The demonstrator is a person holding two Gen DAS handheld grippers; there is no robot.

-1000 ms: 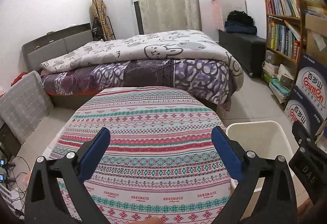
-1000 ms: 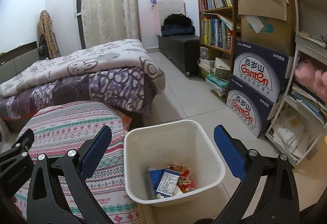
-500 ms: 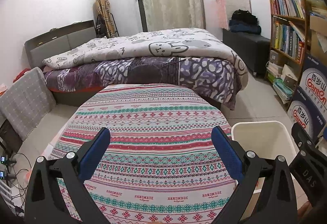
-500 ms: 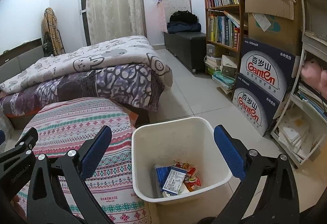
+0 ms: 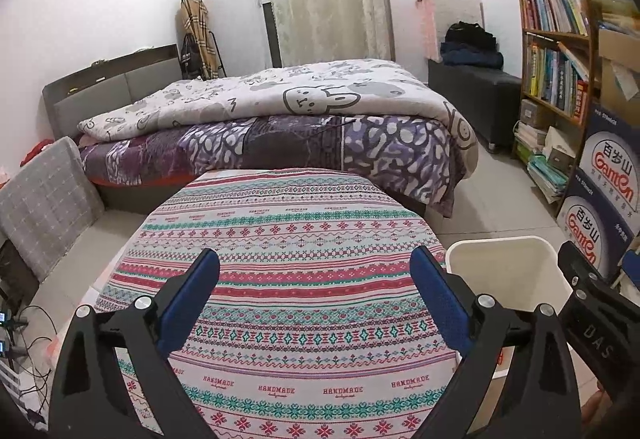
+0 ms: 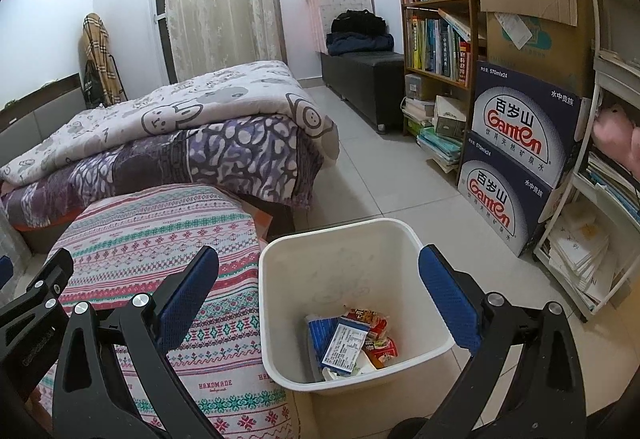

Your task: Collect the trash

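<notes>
A white plastic trash bin (image 6: 288, 251) stands on the floor right of the table; it also shows in the left wrist view (image 5: 500, 241). Several wrappers and a blue-and-white packet (image 6: 346, 343) lie in its bottom. My right gripper (image 6: 318, 279) is open and empty, above the bin. My left gripper (image 5: 314, 281) is open and empty, above the round table with the striped patterned cloth (image 5: 288, 223). No trash shows on the cloth.
A bed with a purple and rabbit-print quilt (image 5: 304, 111) stands behind the table. A bookshelf (image 6: 436, 19) and stacked water cartons (image 6: 520, 155) line the right wall. A grey cushion (image 5: 44, 199) and cables lie at the left. Tiled floor (image 6: 384, 175) runs between bed and shelf.
Both grippers have risen and drawn back a little, so the table and the bin sit lower in view. Both stay open and empty.
</notes>
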